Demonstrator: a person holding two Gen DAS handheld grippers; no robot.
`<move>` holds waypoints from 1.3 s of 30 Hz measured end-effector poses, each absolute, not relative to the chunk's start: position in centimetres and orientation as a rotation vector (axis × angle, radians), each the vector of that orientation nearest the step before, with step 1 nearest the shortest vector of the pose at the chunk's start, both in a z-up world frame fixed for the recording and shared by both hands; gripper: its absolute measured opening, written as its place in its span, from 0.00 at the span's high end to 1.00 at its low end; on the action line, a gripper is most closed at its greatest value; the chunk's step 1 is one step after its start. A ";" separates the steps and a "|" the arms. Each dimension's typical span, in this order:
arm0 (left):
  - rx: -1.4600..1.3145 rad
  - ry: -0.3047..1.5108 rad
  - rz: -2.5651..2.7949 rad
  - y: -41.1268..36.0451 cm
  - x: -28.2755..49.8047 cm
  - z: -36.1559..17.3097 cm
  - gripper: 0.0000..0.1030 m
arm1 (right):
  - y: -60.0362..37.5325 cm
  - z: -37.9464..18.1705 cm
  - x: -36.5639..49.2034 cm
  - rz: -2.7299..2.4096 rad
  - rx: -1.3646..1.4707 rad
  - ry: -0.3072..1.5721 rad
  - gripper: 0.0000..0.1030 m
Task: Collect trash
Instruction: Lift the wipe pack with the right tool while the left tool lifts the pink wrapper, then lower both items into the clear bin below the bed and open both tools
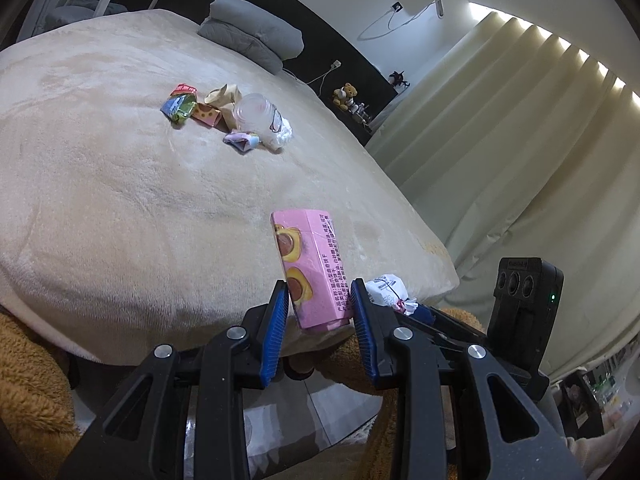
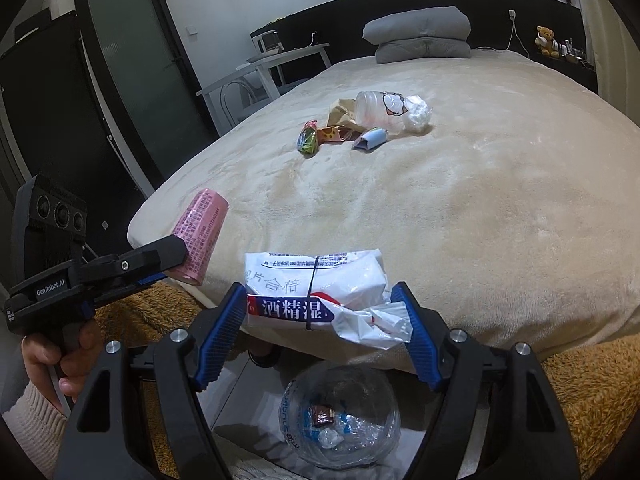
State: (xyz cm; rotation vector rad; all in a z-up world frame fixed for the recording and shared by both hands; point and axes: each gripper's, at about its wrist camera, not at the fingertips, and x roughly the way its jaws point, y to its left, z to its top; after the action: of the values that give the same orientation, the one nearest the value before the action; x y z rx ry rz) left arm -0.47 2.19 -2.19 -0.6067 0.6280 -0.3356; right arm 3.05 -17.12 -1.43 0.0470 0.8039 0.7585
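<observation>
Both claws are loaded and held just off the near edge of the bed [image 2: 460,208]. The left claw [image 1: 320,312] is closed on the lower end of a pink snack box [image 1: 310,264], which stands nearly upright between its blue pads. The right claw [image 2: 326,316] pinches a white wet-wipe packet [image 2: 316,292] across its width, with the torn flap hanging toward 4 o'clock.

In the right wrist view a clear trash bag [image 2: 340,416] sits on the floor at 6 o'clock, almost straight below the packet — it already holds a few scraps.

To do this drop well, I would bring each claw over the bag's mouth before opening, and release one at a time so neither item glances off the rim.

More litter waits up the bed at 12 o'clock: a plastic cup [image 2: 380,112] with crumpled wrappers [image 2: 320,136] beside it.
</observation>
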 end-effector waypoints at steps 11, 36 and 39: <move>-0.607 0.747 -0.335 1.6 -1.0 -5.1 0.70 | -16.1 -4.5 3.5 0.808 0.065 0.953 0.28; -0.631 1.153 -0.227 1.7 1.5 -13.0 0.70 | -14.5 -13.5 6.7 0.712 0.150 1.410 0.28; -0.596 1.236 -0.190 1.5 2.0 -14.4 0.70 | -13.9 -14.6 6.9 0.706 0.160 1.461 0.28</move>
State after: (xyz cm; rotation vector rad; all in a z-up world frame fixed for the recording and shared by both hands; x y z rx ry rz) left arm 1.99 1.51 -14.45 -0.5965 1.2361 -0.1897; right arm 6.90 -13.88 -14.57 0.1601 1.4614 0.7057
